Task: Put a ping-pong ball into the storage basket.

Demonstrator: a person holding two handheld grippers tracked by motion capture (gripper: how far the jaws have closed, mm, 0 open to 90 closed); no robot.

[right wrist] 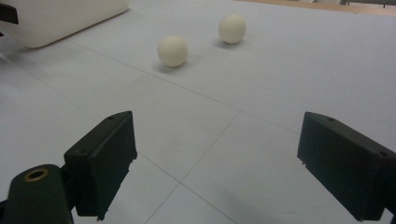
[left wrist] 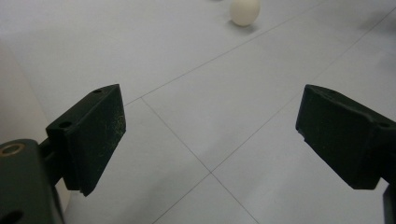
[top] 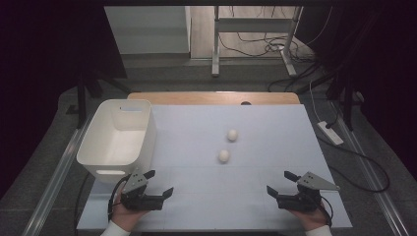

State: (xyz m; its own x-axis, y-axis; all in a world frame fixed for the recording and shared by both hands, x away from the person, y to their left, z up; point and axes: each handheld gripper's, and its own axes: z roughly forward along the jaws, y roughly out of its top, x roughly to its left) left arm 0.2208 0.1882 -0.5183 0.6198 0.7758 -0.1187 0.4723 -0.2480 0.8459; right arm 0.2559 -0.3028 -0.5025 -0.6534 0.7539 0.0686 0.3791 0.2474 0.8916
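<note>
A: How many balls do we have on the table (top: 275, 123)?

B: Two, both cream white. The nearer ball (top: 224, 156) lies close to the middle of the white sheet, and the farther ball (top: 232, 134) sits just beyond it, a little to the right. They lie near each other but apart, not touching.

A: And containers?

B: One white bin (top: 118, 137), standing upright at the left edge of the table, well apart from both balls. We see nothing inside it from above.

A: What about our tools?

B: Two of them, one in each hand, both low at the near edge. Our left gripper (top: 161, 183) is just in front of the bin's near corner, with its two black jaws spread wide and bare table between them. Our right gripper (top: 282, 183) is on the other side, also with its jaws wide apart and holding nothing.

A: What do we see past the jaws?

B: In the right gripper view both balls lie ahead, well clear of the jaws, with the bin at the upper left. In the left gripper view one ball sits at the top edge.
</note>
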